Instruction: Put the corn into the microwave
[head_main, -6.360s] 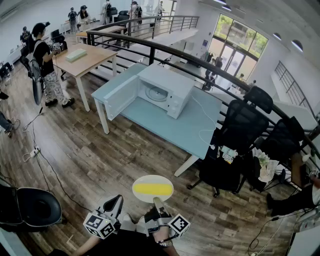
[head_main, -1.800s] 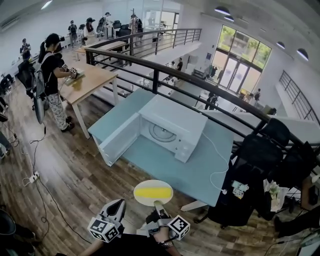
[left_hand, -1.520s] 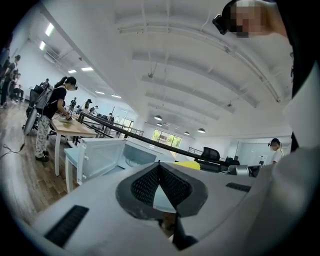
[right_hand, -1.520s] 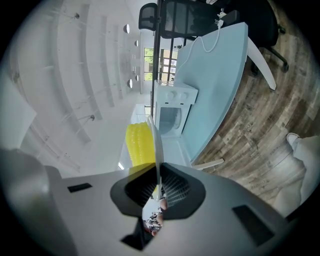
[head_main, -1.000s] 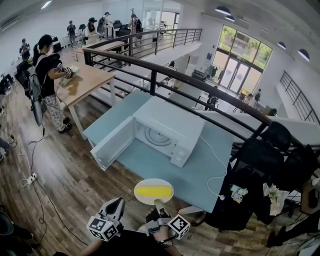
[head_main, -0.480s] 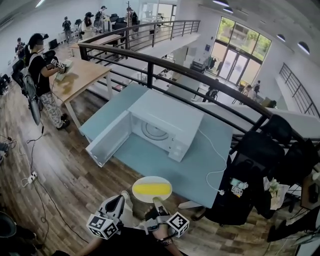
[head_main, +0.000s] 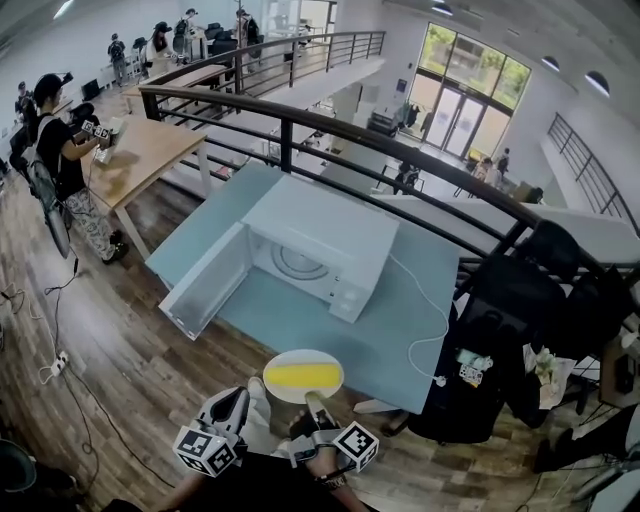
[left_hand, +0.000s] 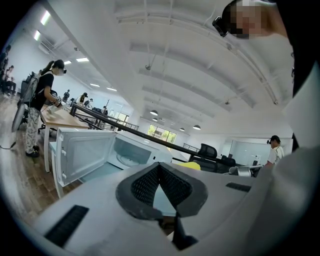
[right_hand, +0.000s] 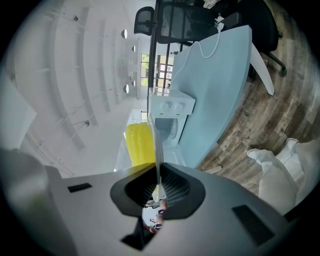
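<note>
A yellow corn cob (head_main: 302, 375) lies on a white plate (head_main: 280, 362) held just short of the blue table's near edge. My right gripper (head_main: 313, 400) is shut on the plate's near rim. In the right gripper view the plate (right_hand: 155, 145) stands edge-on between the jaws, with the corn (right_hand: 138, 145) to its left. The white microwave (head_main: 325, 235) stands on the table with its door (head_main: 203, 285) swung open to the left and its turntable showing. My left gripper (head_main: 238, 397) hangs left of the plate, shut on nothing (left_hand: 159, 167).
The blue table (head_main: 400, 335) carries a white power cord (head_main: 430, 320) at its right. Black office chairs (head_main: 515, 300) stand to the right. A black railing (head_main: 400, 160) runs behind the table. A person (head_main: 55, 150) stands at a wooden table (head_main: 140, 150) far left.
The table and the microwave have come nearer and shifted slightly left in the head view. The plate with the corn stays in my right gripper; the left gripper keeps its place.
</note>
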